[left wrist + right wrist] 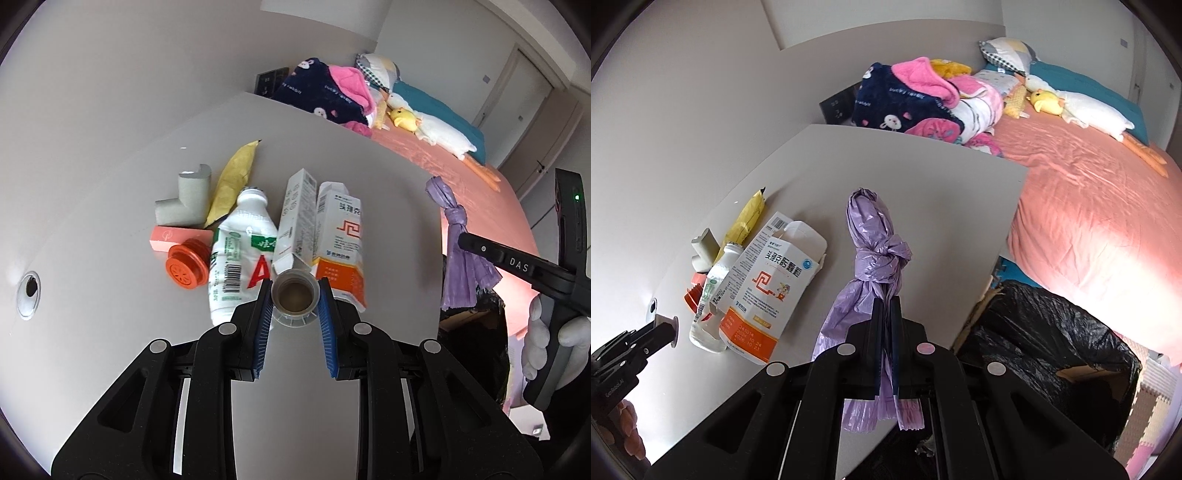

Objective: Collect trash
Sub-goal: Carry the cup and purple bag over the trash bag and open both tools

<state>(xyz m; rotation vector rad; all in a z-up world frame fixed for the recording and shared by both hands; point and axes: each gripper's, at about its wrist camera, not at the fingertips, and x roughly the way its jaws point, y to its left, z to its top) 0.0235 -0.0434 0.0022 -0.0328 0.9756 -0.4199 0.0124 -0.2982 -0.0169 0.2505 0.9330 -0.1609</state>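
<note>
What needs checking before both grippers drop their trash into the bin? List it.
1. Left gripper shut on small brown bottle: ok.
2. Right gripper shut on knotted purple bag: ok.
3. Black-lined bin open at the desk edge: ok.
4. Right gripper over the bin: not ok, over the desk.
5. Bottle empty: cannot tell.
6. Remaining trash: not ok, medicine box and milk bottle left.
</note>
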